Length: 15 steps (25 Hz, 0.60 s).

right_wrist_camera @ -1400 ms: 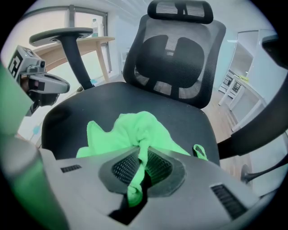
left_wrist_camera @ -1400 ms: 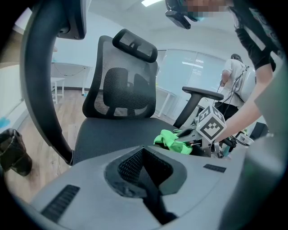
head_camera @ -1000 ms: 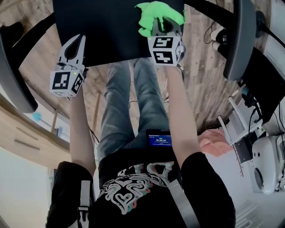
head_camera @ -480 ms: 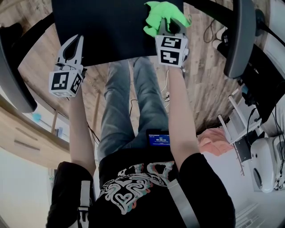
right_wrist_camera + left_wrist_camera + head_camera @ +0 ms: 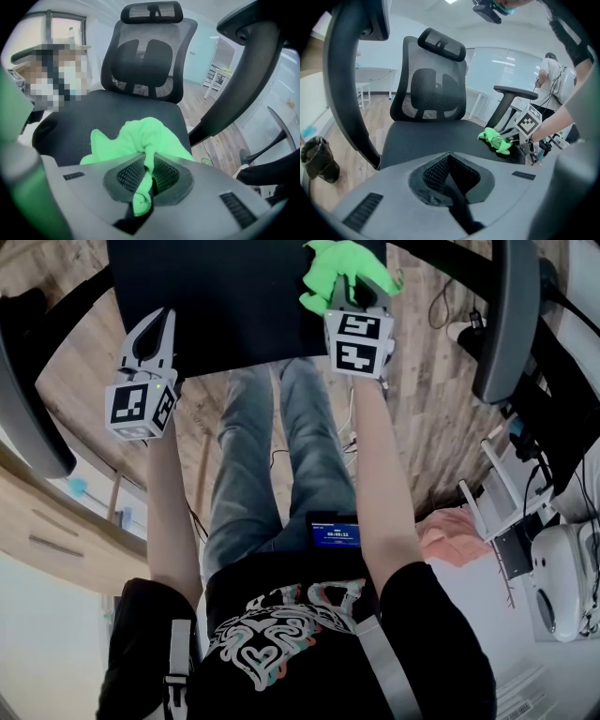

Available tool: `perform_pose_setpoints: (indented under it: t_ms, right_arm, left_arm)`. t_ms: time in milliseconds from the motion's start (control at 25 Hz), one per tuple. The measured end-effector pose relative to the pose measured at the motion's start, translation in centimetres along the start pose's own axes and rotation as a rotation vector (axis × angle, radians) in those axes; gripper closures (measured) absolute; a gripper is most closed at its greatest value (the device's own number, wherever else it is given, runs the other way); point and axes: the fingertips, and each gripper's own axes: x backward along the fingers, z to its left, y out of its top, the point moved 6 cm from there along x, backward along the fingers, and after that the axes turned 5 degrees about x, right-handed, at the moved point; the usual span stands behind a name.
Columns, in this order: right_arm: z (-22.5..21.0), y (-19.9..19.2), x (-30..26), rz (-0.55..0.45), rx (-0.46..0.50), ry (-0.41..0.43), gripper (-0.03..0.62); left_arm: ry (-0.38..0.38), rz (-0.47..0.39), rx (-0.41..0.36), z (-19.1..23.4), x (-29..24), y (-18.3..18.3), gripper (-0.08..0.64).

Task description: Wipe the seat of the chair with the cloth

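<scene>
On the seat, right gripper jaws clamping cloth, shifted rightward since a second ago, left gripper jaws closed, empty

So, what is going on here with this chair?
A person holds a gripper in each hand over an office chair. The right gripper has its jaws shut on a green cloth, which rests on the black seat toward the person's right. The left gripper, jaws together and empty, hovers at the seat's front left edge.

soft fuzzy green cloth, matt black fabric seat, wood-grain floor
</scene>
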Motion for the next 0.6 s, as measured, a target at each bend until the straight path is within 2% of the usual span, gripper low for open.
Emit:
perform_pose_setpoints:
  t_ms: [240,440,600]
  right_arm:
    - [0.9,0.2,0.0,0.002,0.015,0.009,0.551]
    - [3.3,0.8,-0.6,0.009,0.125,0.051,0.551]
    - [6.0,1.7,-1.2,0.004,0.174,0.106,0.551]
  left_arm:
    - [-0.018,0.001,0.018,-0.6,-0.3,-0.4,0.56]
    - [-0.023,0.003,0.022,-0.1,-0.3,-0.5,0.56]
    - [-0.022,0.002,0.022,0.1,-0.5,-0.2,0.56]
